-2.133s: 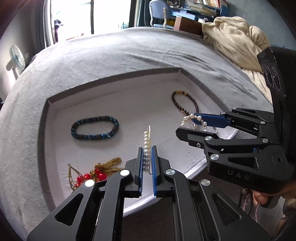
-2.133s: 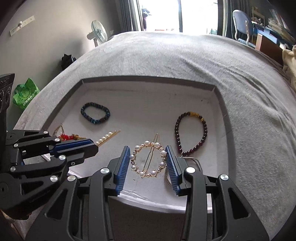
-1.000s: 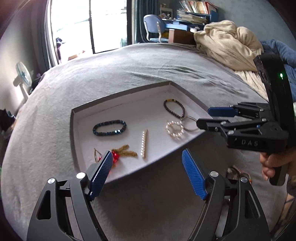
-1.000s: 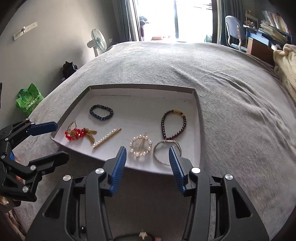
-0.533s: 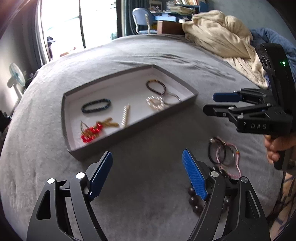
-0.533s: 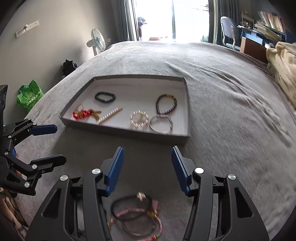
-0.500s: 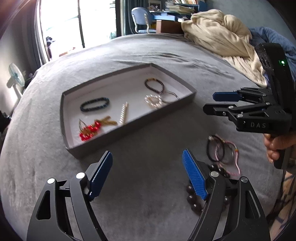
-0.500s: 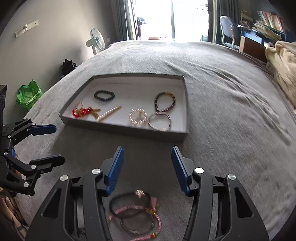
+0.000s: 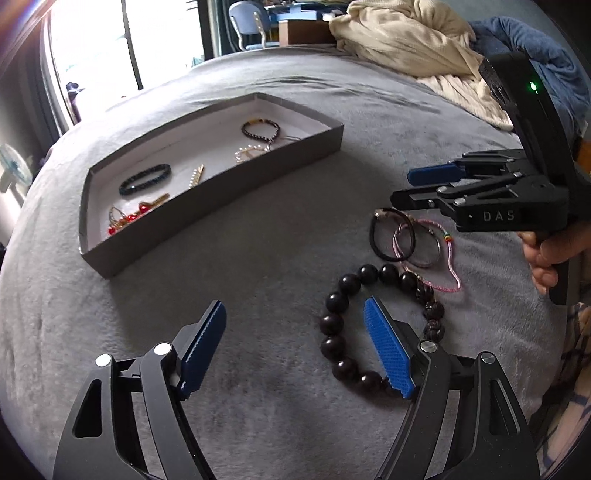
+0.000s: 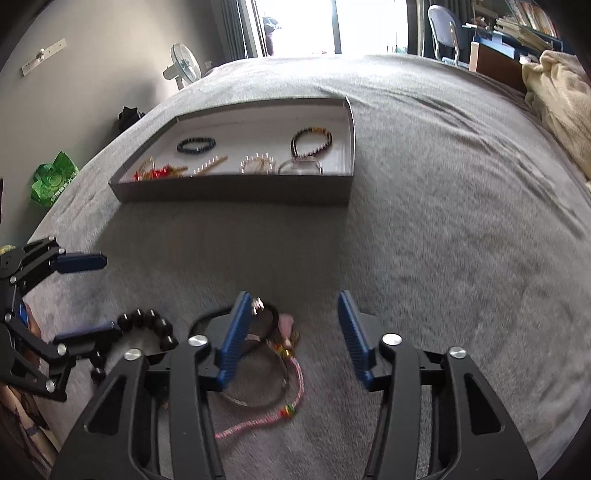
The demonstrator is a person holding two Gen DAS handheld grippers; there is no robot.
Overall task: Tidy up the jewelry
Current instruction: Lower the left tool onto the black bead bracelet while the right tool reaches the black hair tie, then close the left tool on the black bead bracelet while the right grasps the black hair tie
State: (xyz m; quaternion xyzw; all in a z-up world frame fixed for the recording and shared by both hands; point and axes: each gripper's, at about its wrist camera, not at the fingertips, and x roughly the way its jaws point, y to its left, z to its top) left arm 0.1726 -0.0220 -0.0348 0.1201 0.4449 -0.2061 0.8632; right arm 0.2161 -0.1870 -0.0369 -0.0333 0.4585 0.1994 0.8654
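My left gripper (image 9: 293, 304) is open and low over the grey bed cover, its right finger overlapping a big dark bead bracelet (image 9: 334, 301). My right gripper (image 10: 293, 297) is open with its jaws closing. Its left finger crosses a black hair tie (image 10: 271, 314), a thin metal ring (image 10: 255, 402) and a pink cord (image 10: 258, 424), and the pads press on nothing. The grey tray (image 10: 232, 192) lies farther back, holding a blue-black bracelet (image 10: 195, 144), a red and gold piece (image 10: 159, 171), a pearl bar clip (image 10: 208, 165), a pearl ring clip (image 10: 257, 163), a silver bangle (image 10: 300, 166) and a dark bracelet (image 10: 312, 142).
A cream blanket (image 9: 399, 48) is heaped at the bed's far right. A person's hand (image 9: 550, 254) holds the right gripper (image 9: 402, 186). Beyond the bed stand a fan (image 10: 183, 68), a green bag (image 10: 53, 181) and a chair (image 10: 445, 27).
Both grippers have drawn back from the tray and sunk toward the loose pile on the bed. The pearl bar clip and pearl ring clip stay in the tray. The left jaws have widened.
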